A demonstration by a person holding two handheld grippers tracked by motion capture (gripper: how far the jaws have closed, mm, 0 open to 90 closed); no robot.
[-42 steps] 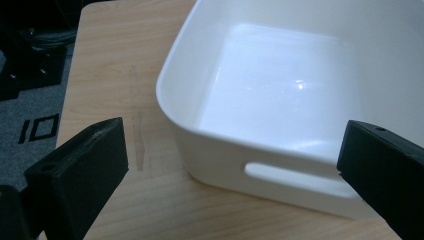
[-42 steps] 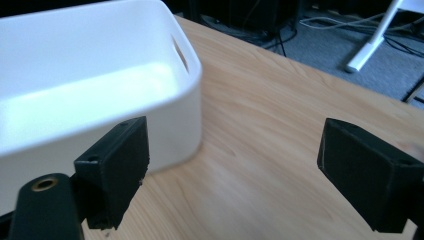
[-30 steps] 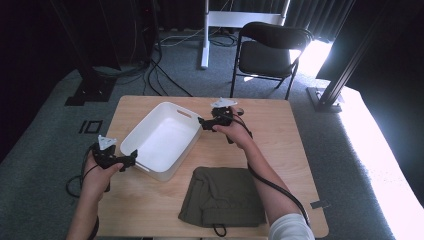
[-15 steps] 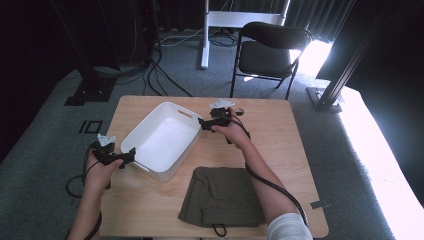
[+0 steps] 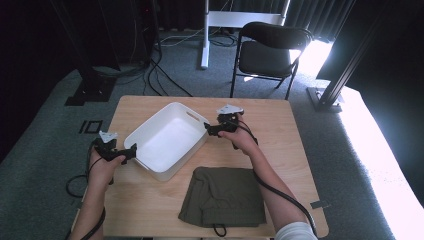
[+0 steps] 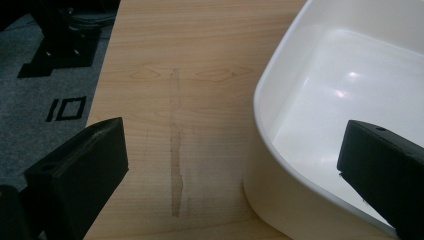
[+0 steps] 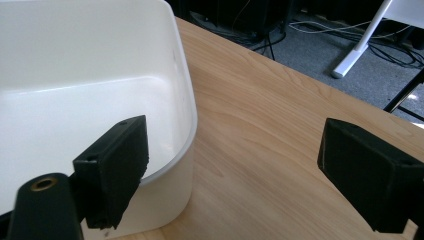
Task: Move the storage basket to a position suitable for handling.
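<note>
Two spread-jawed grippers flank the white rectangular plastic tub [image 5: 167, 140] mid-table on the pale wooden table [image 5: 280, 125]: left gripper [image 5: 131, 150] at its near-left corner, right gripper [image 5: 209, 129] at its far-right rim. Folded olive cloth [image 5: 225, 196] lies nearer, right.

Three cameras, one table

High view looks down across the table [image 5: 280, 130]; both gripper views sit close, apparently sharing the white bin's [image 5: 167, 142] [image 6: 320, 100] [image 7: 75, 70] rim.
</note>
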